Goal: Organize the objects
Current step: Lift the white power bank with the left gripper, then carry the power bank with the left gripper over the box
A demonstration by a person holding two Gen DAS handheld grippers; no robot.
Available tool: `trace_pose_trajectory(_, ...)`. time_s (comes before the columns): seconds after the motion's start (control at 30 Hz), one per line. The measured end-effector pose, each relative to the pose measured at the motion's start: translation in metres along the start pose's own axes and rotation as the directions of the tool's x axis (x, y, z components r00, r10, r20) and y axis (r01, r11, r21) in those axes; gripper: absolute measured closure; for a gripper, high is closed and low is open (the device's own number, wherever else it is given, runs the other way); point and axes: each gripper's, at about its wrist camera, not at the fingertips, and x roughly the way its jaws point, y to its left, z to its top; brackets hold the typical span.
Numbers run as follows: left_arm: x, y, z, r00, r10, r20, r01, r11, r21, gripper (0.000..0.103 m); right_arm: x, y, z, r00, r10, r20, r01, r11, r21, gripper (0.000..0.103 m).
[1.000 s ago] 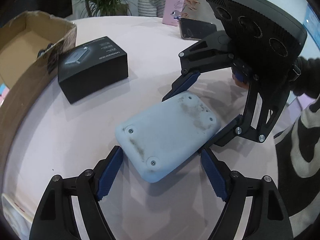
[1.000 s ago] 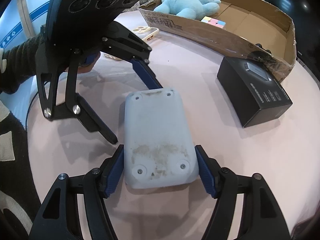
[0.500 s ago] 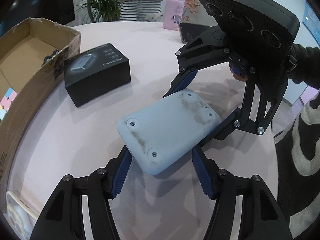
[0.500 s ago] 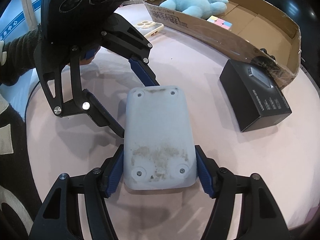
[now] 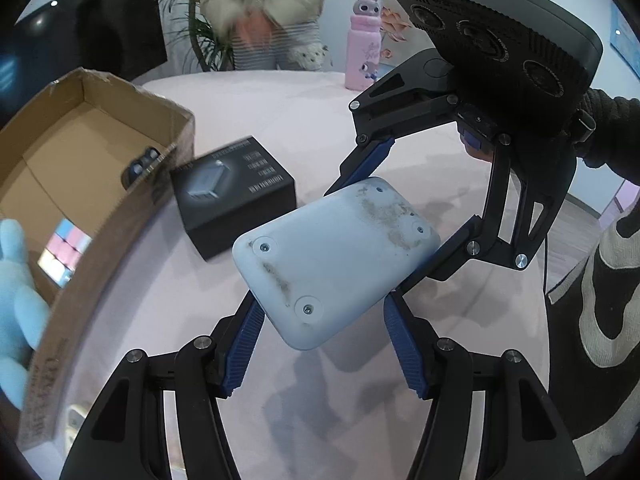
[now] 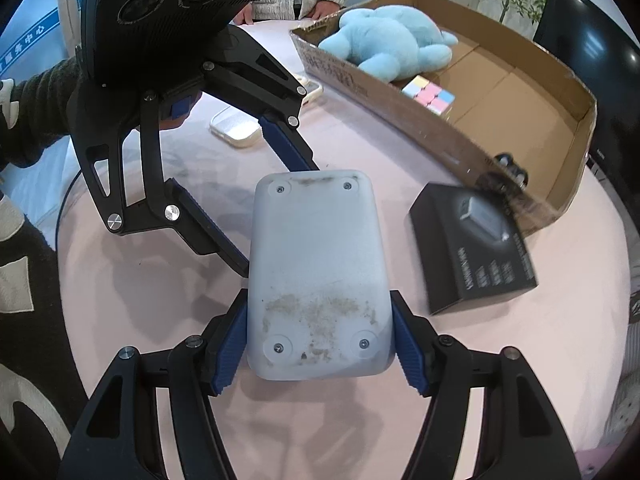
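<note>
A pale blue-grey rectangular device (image 5: pixel 336 256), underside up with screws and dirt marks, hangs above the pink table between both grippers. My left gripper (image 5: pixel 324 332) is shut on one end of it; my right gripper (image 6: pixel 316 344) is shut on the other end (image 6: pixel 316 272). Each gripper shows in the other's view, the right one (image 5: pixel 404 208) and the left one (image 6: pixel 260 196). A cardboard box (image 6: pixel 452 136) holds a blue plush toy (image 6: pixel 392 48) and a pastel cube (image 6: pixel 428 94); it also shows in the left wrist view (image 5: pixel 100 216). A black product box (image 6: pixel 476 244) sits on the table beside it.
A white phone (image 6: pixel 236 130) and another phone (image 6: pixel 310 90) lie on the table behind the left gripper. A pink rabbit bottle (image 5: pixel 364 60) stands at the far table edge. A person (image 5: pixel 268 12) stands behind the table, with a plant and a dark monitor (image 5: pixel 100 40).
Both grippers have lifted the grey device off the table and carried it up and toward the cardboard box. The black box has not moved.
</note>
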Motion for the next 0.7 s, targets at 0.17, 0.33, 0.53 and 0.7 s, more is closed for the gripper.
trace_pose_trajectory(0.17, -0.013, 0.007, 0.01, 0.999, 0.028, 0.03, -0.028, 1.0, 0.002, 0.042, -0.011, -0.013, 0.015, 1.0, -0.028, 0.002, 0.028, 0.999, -0.041, 0.039)
trace_pose_trajectory(0.33, -0.024, 0.017, 0.023, 0.997, 0.054, 0.048, -0.055, 0.998, 0.016, 0.042, -0.02, -0.024, 0.032, 0.998, -0.061, 0.005, 0.061, 0.995, -0.082, 0.039)
trace_pose_trajectory(0.53, -0.035, 0.029, 0.039, 0.994, 0.08, 0.069, -0.082, 0.996, 0.034, 0.042, -0.031, -0.037, 0.048, 0.997, -0.082, 0.009, 0.082, 0.991, -0.103, 0.039)
trace_pose_trajectory(0.7, -0.044, 0.042, 0.054, 0.993, 0.051, 0.104, -0.055, 0.998, 0.035, 0.042, -0.036, -0.047, 0.061, 0.995, -0.102, 0.013, 0.103, 0.988, -0.118, 0.039)
